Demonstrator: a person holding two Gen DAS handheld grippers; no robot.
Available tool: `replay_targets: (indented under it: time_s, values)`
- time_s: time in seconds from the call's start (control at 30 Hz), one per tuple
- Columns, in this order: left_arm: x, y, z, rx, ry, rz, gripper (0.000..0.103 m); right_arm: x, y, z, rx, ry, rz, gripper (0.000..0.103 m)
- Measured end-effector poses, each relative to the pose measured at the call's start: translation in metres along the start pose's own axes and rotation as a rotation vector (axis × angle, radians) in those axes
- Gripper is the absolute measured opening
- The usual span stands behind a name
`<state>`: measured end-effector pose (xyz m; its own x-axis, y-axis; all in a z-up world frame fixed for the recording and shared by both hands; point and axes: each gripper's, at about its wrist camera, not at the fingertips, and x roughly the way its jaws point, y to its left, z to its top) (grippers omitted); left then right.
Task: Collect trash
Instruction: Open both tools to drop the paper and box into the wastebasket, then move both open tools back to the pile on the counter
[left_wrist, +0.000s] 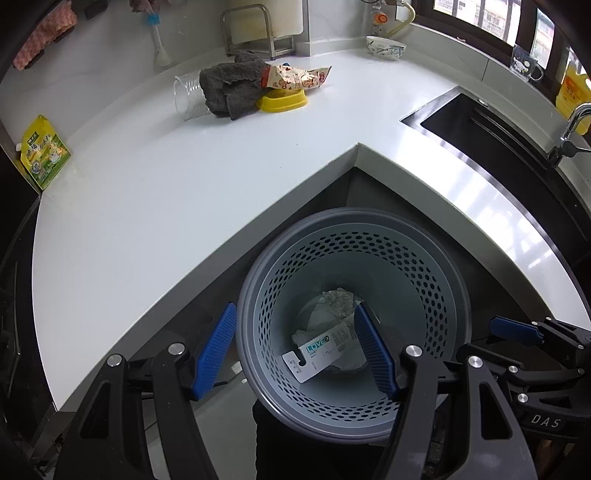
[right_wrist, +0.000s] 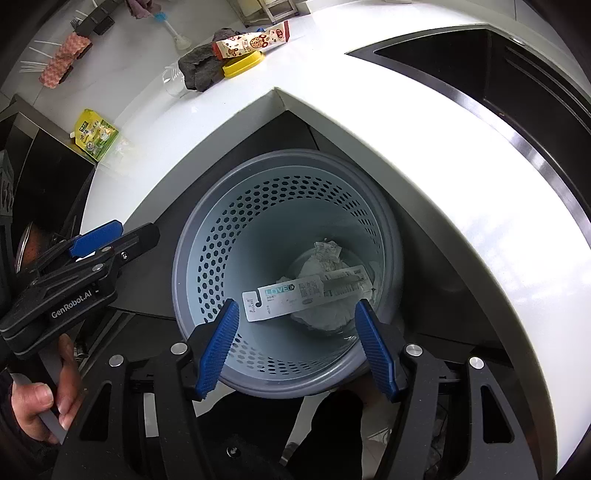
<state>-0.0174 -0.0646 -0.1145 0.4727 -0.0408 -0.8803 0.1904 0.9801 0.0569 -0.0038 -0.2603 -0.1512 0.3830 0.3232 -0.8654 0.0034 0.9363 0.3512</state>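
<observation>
A grey perforated bin (left_wrist: 354, 216) (right_wrist: 288, 156) stands on the floor in the inner corner of the white counter (left_wrist: 184, 192). At its bottom lie crumpled white paper (left_wrist: 338, 301) (right_wrist: 327, 251) and a card package (left_wrist: 317, 354) (right_wrist: 295, 297) printed "LOVE". My left gripper (left_wrist: 295, 354) hangs open over the bin's left rim, nothing between its blue pads. My right gripper (right_wrist: 295, 350) hangs open above the bin's near rim, also holding nothing. On the counter lie a snack wrapper (left_wrist: 295, 77) (right_wrist: 255, 40), a clear plastic cup (left_wrist: 184, 96) and a yellow-green pouch (left_wrist: 42, 155) (right_wrist: 96, 134).
A grey cloth (left_wrist: 232, 88) and a yellow dish (left_wrist: 282, 101) lie by the wrapper. A bowl (left_wrist: 386, 46) stands at the back and a dark sink (left_wrist: 498, 125) with a faucet (left_wrist: 576, 118) at the right. A person's hand (right_wrist: 44, 398) holds the left gripper's handle.
</observation>
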Motion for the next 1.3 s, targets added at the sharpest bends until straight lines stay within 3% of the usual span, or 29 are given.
replay_targets:
  time_s: [0.37, 0.77, 1.0, 1.3]
  values:
    - [-0.038, 0.024, 0.012, -0.045, -0.093, 0.027, 0.071, -0.018, 0.021, 0.010, -0.058, -0.036, 0.025, 0.063]
    - [-0.067, 0.075, 0.043, -0.095, -0.193, 0.056, 0.084, -0.030, 0.061, 0.041, -0.113, -0.121, 0.035, 0.065]
    - [-0.061, 0.114, 0.084, -0.095, -0.256, 0.055, 0.089, -0.028, 0.082, 0.080, -0.086, -0.177, 0.008, 0.066]
    - [-0.023, 0.148, 0.144, -0.034, -0.268, 0.022, 0.089, -0.015, 0.100, 0.135, -0.006, -0.269, -0.057, 0.068]
